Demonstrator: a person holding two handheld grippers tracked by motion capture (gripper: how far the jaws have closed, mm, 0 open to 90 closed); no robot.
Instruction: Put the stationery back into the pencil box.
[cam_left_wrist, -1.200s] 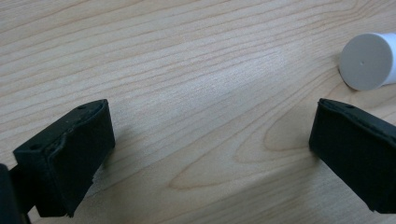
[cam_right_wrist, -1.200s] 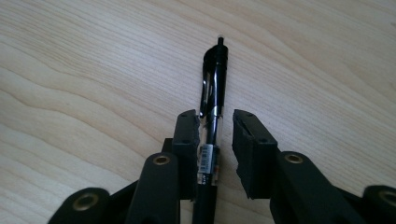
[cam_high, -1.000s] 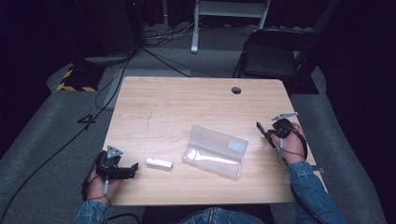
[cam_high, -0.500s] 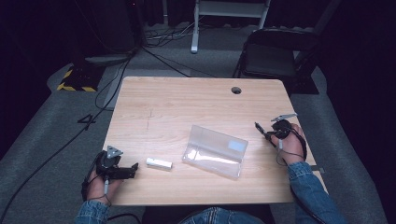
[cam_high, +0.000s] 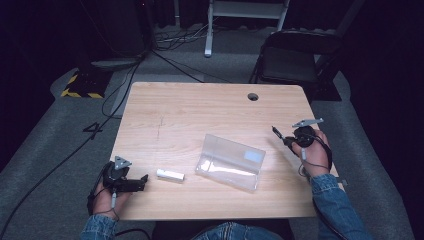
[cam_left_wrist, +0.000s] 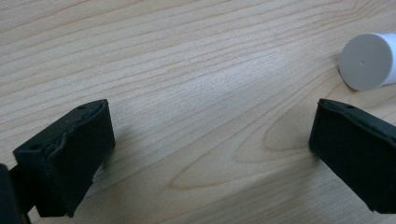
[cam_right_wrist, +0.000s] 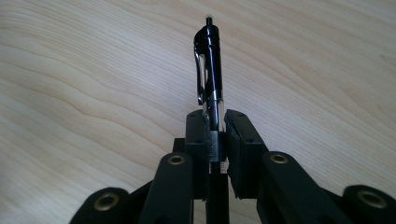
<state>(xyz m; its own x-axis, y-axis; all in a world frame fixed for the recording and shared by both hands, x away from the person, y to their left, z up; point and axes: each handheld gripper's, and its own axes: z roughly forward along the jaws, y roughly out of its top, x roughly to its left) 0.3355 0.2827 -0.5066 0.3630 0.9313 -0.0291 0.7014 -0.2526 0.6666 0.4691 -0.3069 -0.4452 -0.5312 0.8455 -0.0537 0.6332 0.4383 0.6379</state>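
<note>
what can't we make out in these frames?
- pen: lower barrel hidden between the right gripper pads, right gripper view; tiny in the high view.
- white tube: cut by the frame edge, left gripper view.
- clear pouch: contents unreadable, high view.

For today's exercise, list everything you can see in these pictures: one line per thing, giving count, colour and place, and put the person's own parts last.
pen: one, black with a clip, clamped between the right gripper's jaws, near the table's right edge.
clear pouch: one, transparent plastic, lying flat at the table's middle front.
white tube: one, white, lying on the table left of the pouch.
table: one, light wood, with a round hole near its far edge.
chair: one, black, beyond the table's far right corner.
cables: several, black, on the grey floor.
left gripper: one, black, jaws apart and holding nothing, at the front left corner.
right gripper: one, black, shut on the pen.
sleeves: two, blue denim, at the bottom.
</note>
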